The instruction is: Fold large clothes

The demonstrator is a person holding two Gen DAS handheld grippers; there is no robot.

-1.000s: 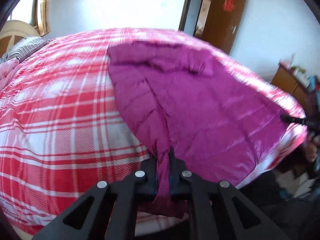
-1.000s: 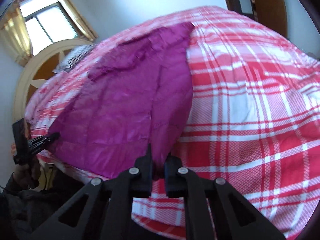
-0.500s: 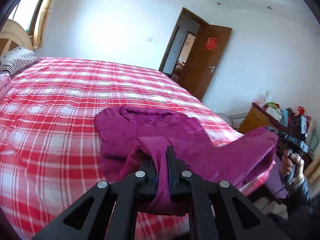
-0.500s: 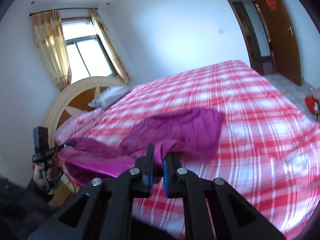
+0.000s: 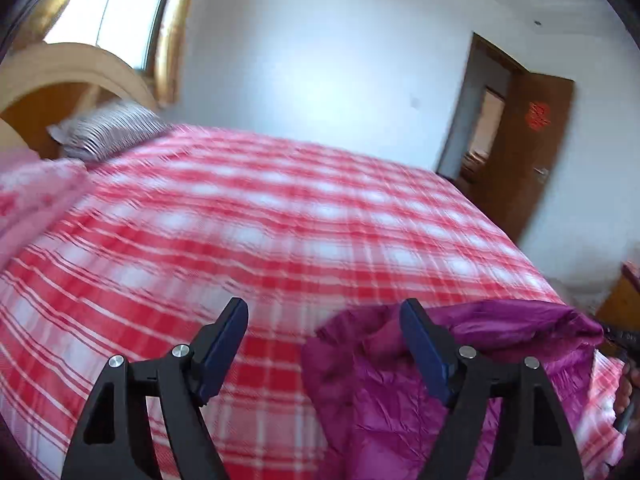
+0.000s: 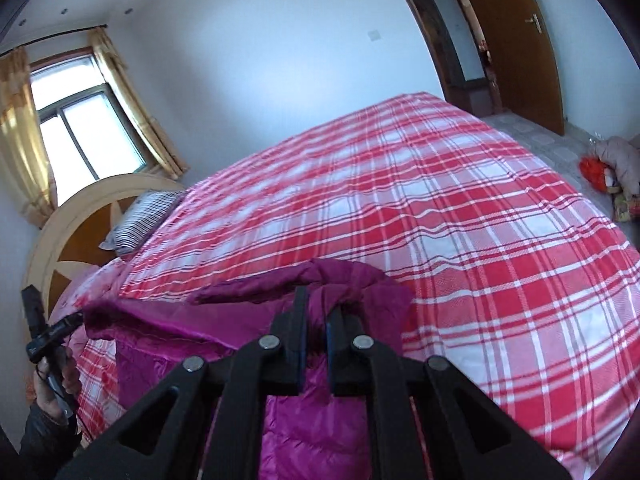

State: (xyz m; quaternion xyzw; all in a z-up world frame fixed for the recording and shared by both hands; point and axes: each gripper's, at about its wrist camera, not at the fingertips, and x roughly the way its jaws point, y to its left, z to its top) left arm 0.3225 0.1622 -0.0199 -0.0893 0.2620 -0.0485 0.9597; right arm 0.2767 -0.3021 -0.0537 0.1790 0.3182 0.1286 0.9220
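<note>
White walls, a brown wooden door [image 6: 516,36] and a curtained window [image 6: 80,136] frame the room. Most of it is taken by the wide bed under a red-and-white plaid cover [image 6: 460,216]. At its near edge lies the large magenta quilted jacket [image 5: 400,400], doubled into a loose heap. The right gripper [image 6: 316,328] is clenched on a bunched fold of it; the left gripper [image 5: 324,320] gapes wide, holding nothing — the jacket sits just right of it. A fold looks partly made; next, the left needs a fresh edge to pinch.
</note>
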